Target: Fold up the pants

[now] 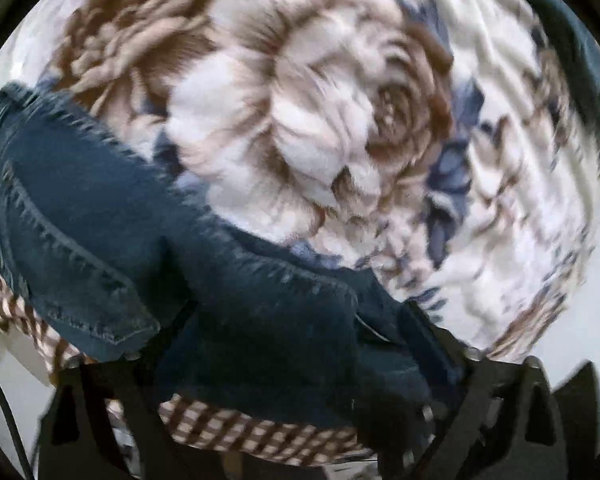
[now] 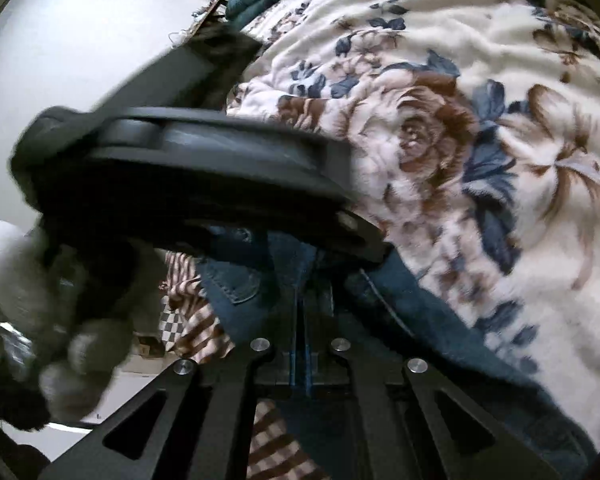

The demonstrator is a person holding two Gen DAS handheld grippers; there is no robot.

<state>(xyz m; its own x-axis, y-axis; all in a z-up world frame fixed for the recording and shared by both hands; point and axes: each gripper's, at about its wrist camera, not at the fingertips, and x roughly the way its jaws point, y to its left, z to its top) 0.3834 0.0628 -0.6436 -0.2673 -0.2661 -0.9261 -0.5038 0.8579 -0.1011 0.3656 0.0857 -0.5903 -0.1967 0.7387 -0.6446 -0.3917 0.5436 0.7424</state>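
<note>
Diagonally across the floral blanket lie the jeans, right tongs clenched on denim, left tongs released.

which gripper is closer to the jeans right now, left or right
Right. The right gripper has its fingers shut on a fold of the jeans. The left gripper hangs open over the jeans, its fingers not pressing the denim.

Both views fisheye: round frame, black corners, edges bent hard. Left wrist view: soft, even light, motion smear swirling across floral blanket; jeans stitching streaked; fingers at bottom dark, underexposed. Right wrist view: blanket sharper at centre, softer toward right rim; gloved hand badly blurred; pale wall bright, near blown out; dark shape across middle smeared.
</note>
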